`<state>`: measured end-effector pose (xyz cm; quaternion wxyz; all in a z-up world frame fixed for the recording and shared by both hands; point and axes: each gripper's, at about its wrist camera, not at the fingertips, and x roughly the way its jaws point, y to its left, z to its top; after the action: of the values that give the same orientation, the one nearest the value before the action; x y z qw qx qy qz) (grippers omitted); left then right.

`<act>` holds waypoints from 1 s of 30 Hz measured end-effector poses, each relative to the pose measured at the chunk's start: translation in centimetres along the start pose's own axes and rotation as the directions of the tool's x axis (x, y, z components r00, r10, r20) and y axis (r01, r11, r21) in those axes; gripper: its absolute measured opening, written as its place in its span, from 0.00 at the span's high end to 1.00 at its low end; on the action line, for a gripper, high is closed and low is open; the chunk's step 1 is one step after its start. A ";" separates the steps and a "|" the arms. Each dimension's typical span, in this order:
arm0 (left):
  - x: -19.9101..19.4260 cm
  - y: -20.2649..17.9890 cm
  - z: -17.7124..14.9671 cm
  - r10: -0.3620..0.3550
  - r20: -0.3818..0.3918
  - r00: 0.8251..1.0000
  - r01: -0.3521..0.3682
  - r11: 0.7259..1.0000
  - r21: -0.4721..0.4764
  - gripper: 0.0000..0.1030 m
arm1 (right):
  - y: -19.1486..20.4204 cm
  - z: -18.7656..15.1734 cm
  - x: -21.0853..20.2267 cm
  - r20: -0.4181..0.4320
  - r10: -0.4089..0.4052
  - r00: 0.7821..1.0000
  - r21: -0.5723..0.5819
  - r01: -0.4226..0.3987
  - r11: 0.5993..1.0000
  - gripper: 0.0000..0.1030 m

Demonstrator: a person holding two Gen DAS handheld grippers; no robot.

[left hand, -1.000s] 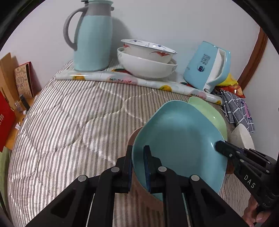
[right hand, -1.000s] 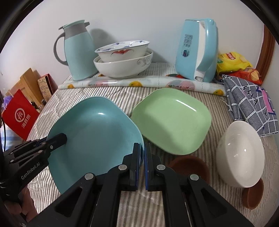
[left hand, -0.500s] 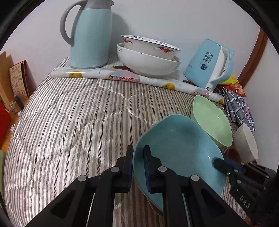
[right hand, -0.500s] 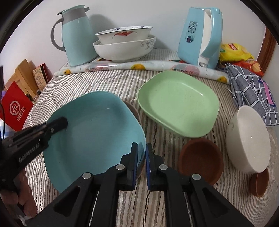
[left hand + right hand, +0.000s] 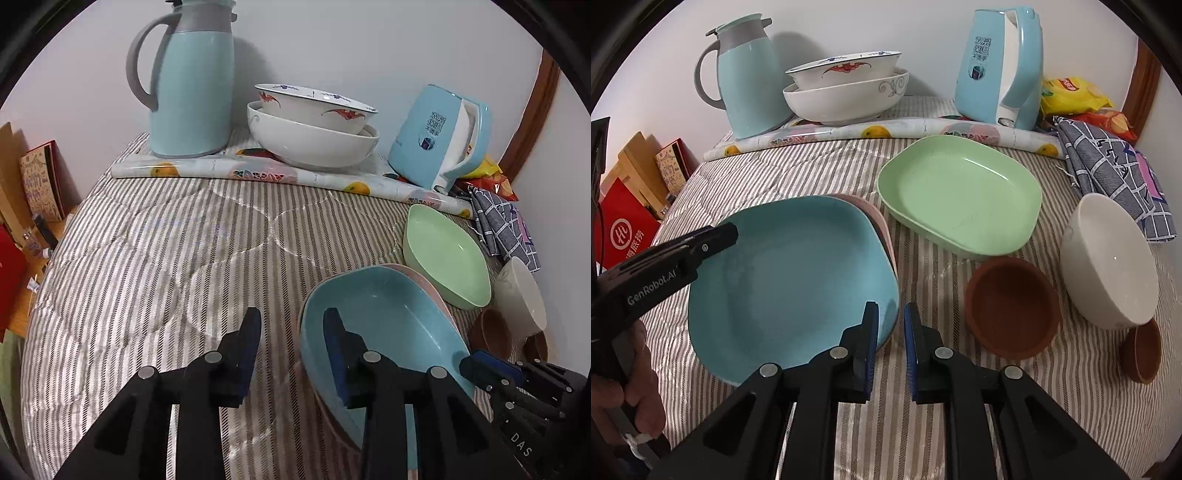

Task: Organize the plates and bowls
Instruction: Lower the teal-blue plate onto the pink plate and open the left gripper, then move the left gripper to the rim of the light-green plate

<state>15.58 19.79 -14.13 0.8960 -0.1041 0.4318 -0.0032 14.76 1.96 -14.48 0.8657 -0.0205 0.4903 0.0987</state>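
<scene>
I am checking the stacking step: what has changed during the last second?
Both hand-held grippers lowered the blue plate onto the pink plate and let go. The left hand-held gripper is now open wide around the rim; the right hand-held gripper is open beside it. The green plate, white bowl and brown dishes stayed.
</scene>
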 end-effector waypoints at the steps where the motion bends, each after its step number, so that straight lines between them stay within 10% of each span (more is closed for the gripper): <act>1: -0.2 0.1 -0.1 -0.002 0.000 1.000 0.002 1.000 -0.002 0.68 | 0.0 -0.2 -0.1 0.000 0.004 1.000 0.002 -0.004 1.000 0.85; 27: -4.5 -6.2 -2.4 0.001 0.005 1.000 -0.002 0.999 0.045 0.68 | -4.5 -3.0 -6.5 0.093 0.021 0.995 0.046 -0.025 0.999 0.54; 30: -4.7 -7.3 -2.1 0.003 0.016 1.000 -0.004 0.999 0.046 0.56 | -5.6 -2.7 -7.3 0.110 0.016 0.994 0.045 -0.021 0.999 0.51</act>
<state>11.64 12.67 -10.33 0.9016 -0.0827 0.4245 -0.0107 9.95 -4.93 -10.02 0.8906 0.0097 0.4444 0.0965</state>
